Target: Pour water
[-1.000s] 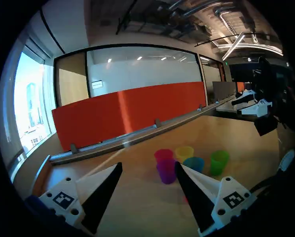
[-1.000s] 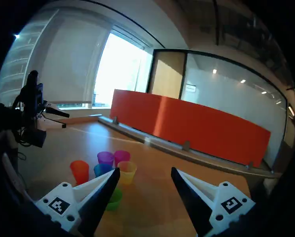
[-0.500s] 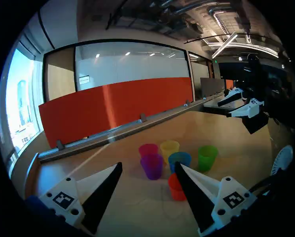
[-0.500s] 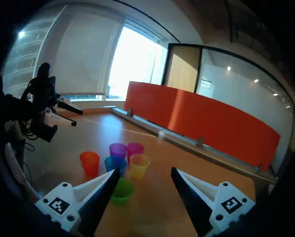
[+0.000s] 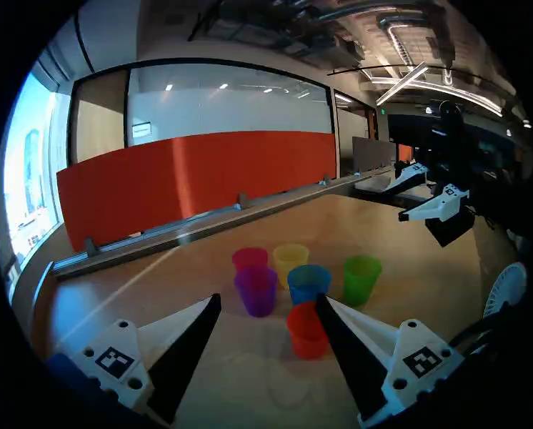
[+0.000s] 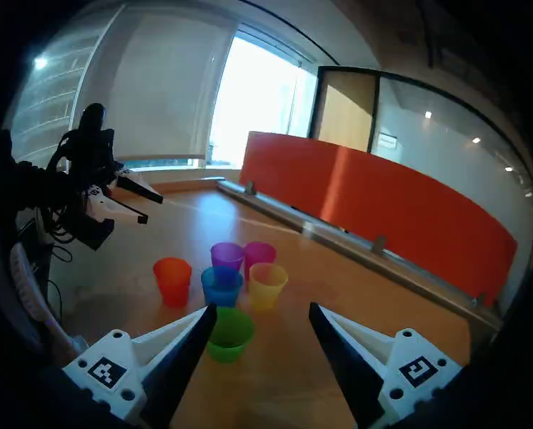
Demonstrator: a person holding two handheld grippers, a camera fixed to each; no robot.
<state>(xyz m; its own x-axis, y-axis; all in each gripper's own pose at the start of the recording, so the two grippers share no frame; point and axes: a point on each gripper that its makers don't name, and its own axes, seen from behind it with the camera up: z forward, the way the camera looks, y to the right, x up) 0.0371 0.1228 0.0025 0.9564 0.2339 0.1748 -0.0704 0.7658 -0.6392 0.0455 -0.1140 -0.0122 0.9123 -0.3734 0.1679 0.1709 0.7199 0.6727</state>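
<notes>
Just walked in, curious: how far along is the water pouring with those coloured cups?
Barely begun, it seems. Done: nothing visible. In hand: nothing; left claw and right claw are open, empty. Remaining: grasping a cup, perhaps the orange cup or green cup, and pouring.

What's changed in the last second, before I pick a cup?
Both grippers closed in on the cups. In the left gripper view the orange cup has emerged beside a finger of the left gripper; in the right gripper view the green cup now shows between the fingers of the right gripper. Nothing grasped or released; both stay open, cups unmoved.
</notes>
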